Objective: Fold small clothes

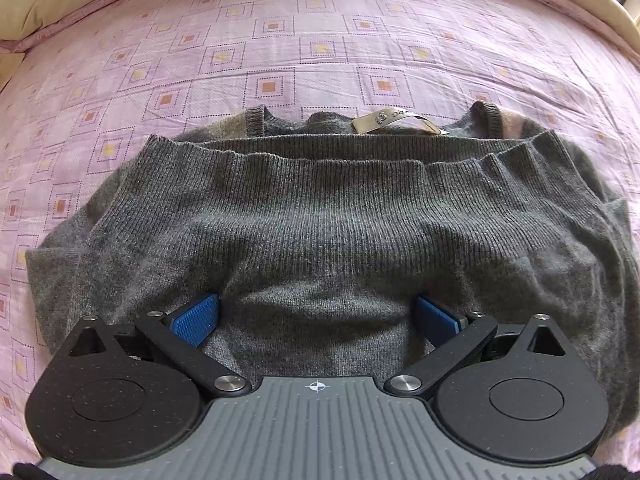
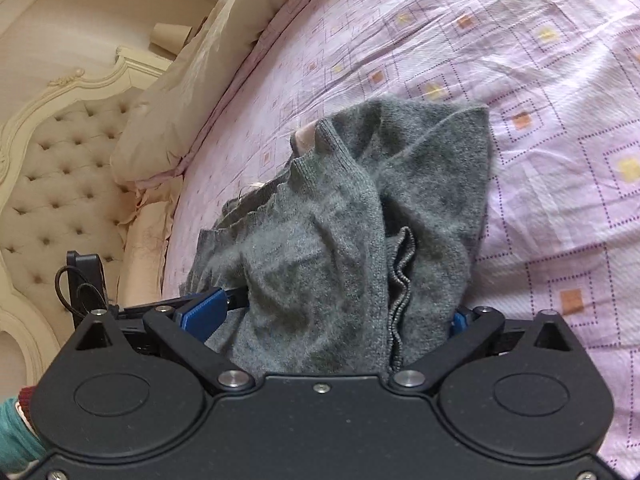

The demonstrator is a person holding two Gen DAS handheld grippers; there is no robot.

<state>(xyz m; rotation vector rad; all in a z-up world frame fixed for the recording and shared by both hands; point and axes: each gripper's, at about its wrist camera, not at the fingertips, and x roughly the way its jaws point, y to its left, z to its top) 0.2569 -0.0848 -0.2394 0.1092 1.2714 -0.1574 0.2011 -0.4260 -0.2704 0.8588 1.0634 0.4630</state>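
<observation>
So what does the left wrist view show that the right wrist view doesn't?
Left wrist only: the sweater's neck label and the left gripper open over the knit. Right wrist only: a tufted headboard, a beige pillow, a teal sleeve, and the right gripper with its jaws wide around bunched fabric. Both: the grey sweater on the pink patterned sheet.

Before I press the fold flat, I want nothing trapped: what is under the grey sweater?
Under the grey sweater only the pink patterned bedsheet shows around its edges. Whatever lies beneath its middle is covered by the knit.
</observation>
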